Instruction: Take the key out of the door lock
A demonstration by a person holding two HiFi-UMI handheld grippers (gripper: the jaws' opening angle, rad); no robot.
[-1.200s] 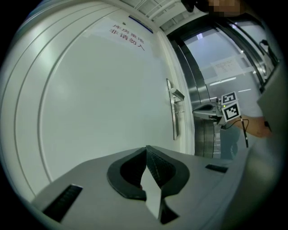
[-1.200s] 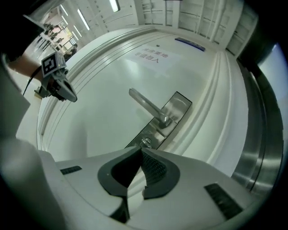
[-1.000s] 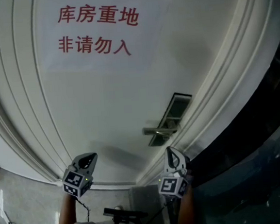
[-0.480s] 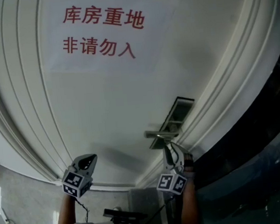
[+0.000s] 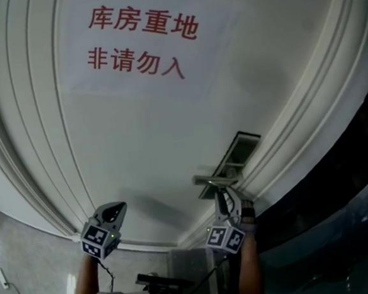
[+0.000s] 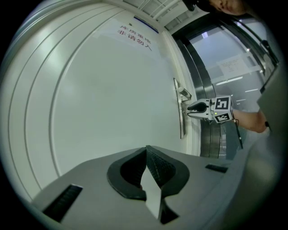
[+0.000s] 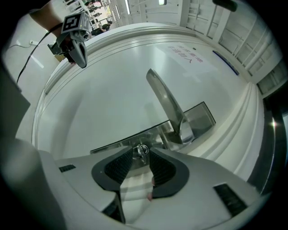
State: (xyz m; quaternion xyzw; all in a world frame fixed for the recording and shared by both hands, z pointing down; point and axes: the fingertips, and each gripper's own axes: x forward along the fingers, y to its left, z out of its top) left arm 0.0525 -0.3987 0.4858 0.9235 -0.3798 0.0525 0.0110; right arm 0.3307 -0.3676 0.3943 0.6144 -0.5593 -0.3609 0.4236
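Right claw [image 7: 141, 155] has just been opening. Its dark cross-hatched pads [image 7: 119, 167] stand apart, and the key [image 7: 141, 149] sits between the tips, unpinched. We see the key as small shiny metal with a round head, in the lock on the polished rectangular plate [image 7: 112, 144]. A flat, tapering brushed-metal lever handle [image 7: 164, 101] sticks out just beside it. The door [image 5: 139, 147] is smooth, matte and white with raised moulding ridges. A paper sign [image 5: 136, 45] with red characters is stuck high on it. Left claw [image 6: 146, 148] is closed and empty, its ribbed pads meeting at the tips, well apart from the lock. Grey moulded plastic bodies on both.
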